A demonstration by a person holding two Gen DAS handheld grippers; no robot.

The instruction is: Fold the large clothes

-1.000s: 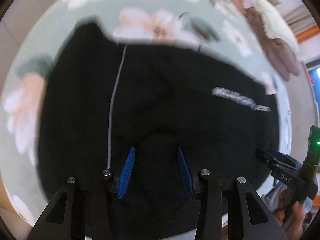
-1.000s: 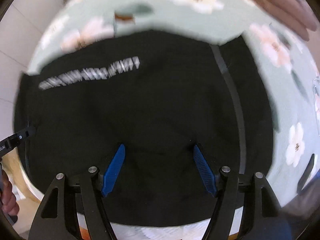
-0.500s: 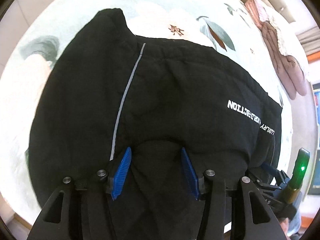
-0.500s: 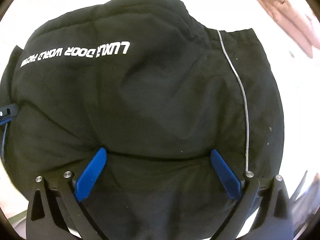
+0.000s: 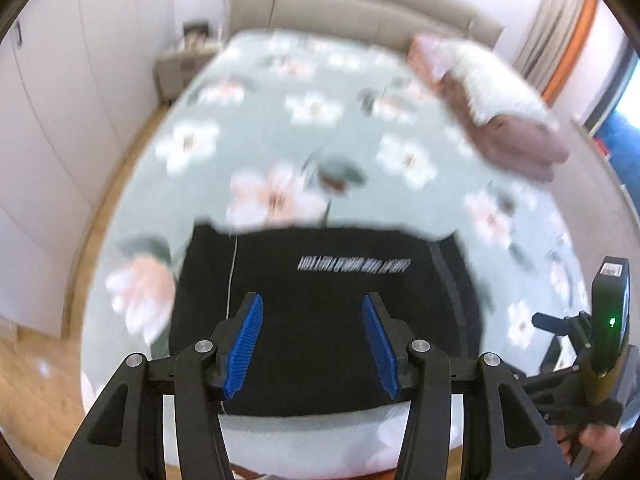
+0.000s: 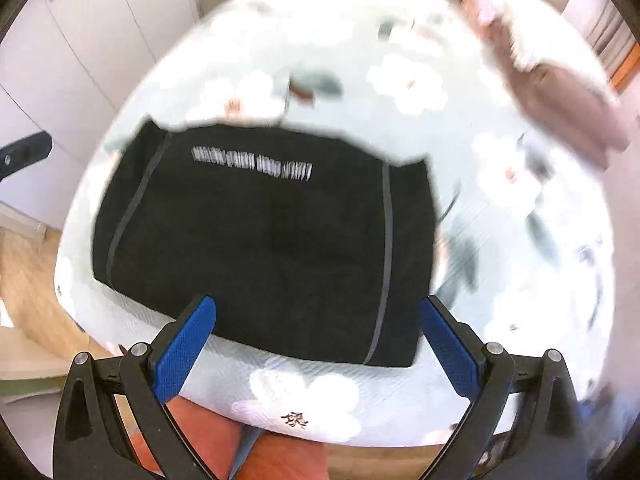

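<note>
A black garment (image 5: pixel 320 320) with white lettering and thin grey stripes lies folded into a rectangle at the near edge of the bed; it also shows in the right wrist view (image 6: pixel 264 236). My left gripper (image 5: pixel 312 340) is open and empty, raised above the garment's near part. My right gripper (image 6: pixel 316 344) is open wide and empty, held above the garment's near edge. Both views are blurred. The right gripper's body (image 5: pixel 600 340) shows at the right edge of the left wrist view.
The bed has a pale green floral cover (image 5: pixel 304 140). A folded brown and white blanket (image 5: pixel 500 120) lies at its far right. White wardrobe doors (image 5: pixel 60 100) stand to the left, a small bedside table (image 5: pixel 184 56) at the far left, wooden floor (image 5: pixel 24 400) below.
Both grippers have pulled back and up from the garment, so the whole folded garment and the room now show. Both stay open; the right has opened wider than one second ago.
</note>
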